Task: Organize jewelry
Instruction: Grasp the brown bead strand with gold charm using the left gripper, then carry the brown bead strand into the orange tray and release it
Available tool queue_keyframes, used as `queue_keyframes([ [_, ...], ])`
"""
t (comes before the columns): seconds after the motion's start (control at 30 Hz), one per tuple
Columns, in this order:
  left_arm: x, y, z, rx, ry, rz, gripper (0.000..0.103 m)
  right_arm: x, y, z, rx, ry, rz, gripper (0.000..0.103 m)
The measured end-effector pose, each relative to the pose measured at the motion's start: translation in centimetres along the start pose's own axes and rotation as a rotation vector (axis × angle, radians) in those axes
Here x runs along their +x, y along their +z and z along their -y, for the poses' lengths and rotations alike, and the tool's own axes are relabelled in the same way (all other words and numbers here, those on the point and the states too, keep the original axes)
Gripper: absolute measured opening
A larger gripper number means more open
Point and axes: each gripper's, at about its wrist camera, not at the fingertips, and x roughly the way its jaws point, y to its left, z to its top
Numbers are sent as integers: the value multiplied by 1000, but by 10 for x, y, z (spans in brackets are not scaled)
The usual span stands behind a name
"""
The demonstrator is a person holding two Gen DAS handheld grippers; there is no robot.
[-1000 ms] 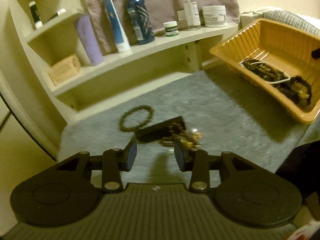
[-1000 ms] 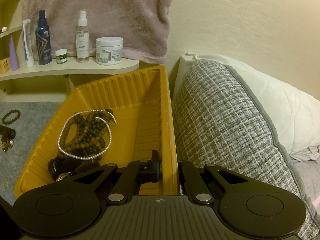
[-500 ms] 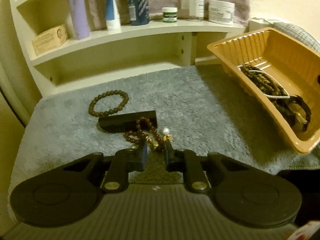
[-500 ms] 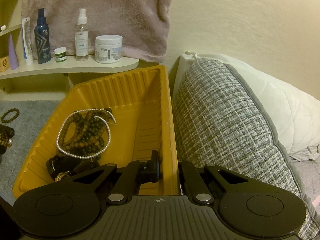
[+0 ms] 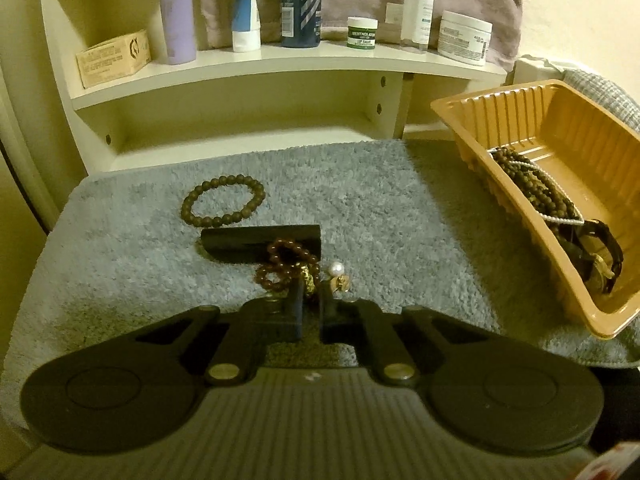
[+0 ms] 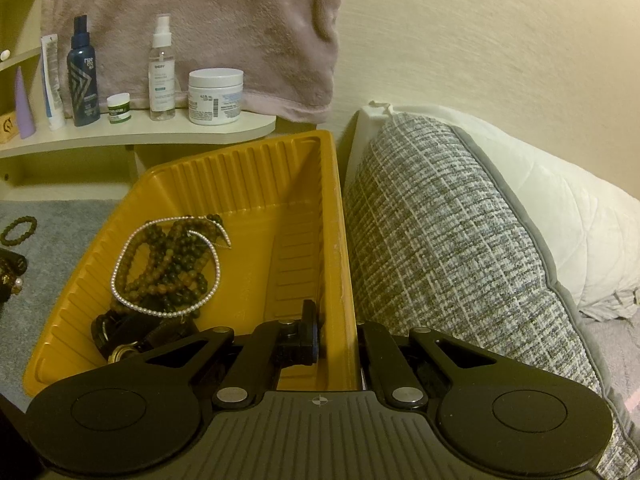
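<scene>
Pinches the red bracelet [image 5: 286, 266] at its gold charm with the left claw [image 5: 310, 300], having just been closing the jaws to a narrow slit around it. Finds that bracelet low at the fingertips, on the grey mat [image 5: 400, 208], with its far loop draped over the black bar [image 5: 260, 240]. Clamps the tray [image 6: 256, 168] by its right wall with the right claw [image 6: 338, 340], one finger inside and one outside. Shows beads [image 6: 172, 264] and a pearl string already lying in that tray, well to the right of the bracelet.

Looks like the start of a lift toward the tray, though only as a judgement.

Risks from here:
- Grips little more than the charm, so may lose the bracelet once its whole weight hangs from that one spot.
- May drag or tip the bar, given the loop resting on it; better to raise slowly and let the beads slide off.
- Could snag the pearl piece [image 5: 336, 269], lying just beside the right fingertip, and carry or flick it off the mat.
- May have caught mat pile along with the charm, tugging the mat and shifting the brown bracelet [image 5: 222, 200].
- Could jolt the tray through the right claw's hold and spill what is inside, so best kept steady during the drop.
</scene>
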Motion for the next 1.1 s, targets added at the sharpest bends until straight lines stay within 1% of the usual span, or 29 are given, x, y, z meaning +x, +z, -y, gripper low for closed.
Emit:
queue_keyframes([
  [0.23, -13, 6, 0, 21, 14, 43, 5, 0, 0, 0, 0, 0, 0, 4],
  [0.6, -39, 36, 2, 28, -12, 149, 5, 1, 0, 0, 0, 0, 0, 4],
  [0.77, -50, 48, 11, 38, -46, 190, 5, 1, -1, 1, 1, 2, -2, 4],
  [0.97, -60, 57, 31, 74, -93, 220, 5, 1, -1, 1, 4, 3, -2, 4],
  [1.1, -66, 63, 48, 96, -147, 229, 5, 1, 0, 1, 7, 4, -2, 4],
])
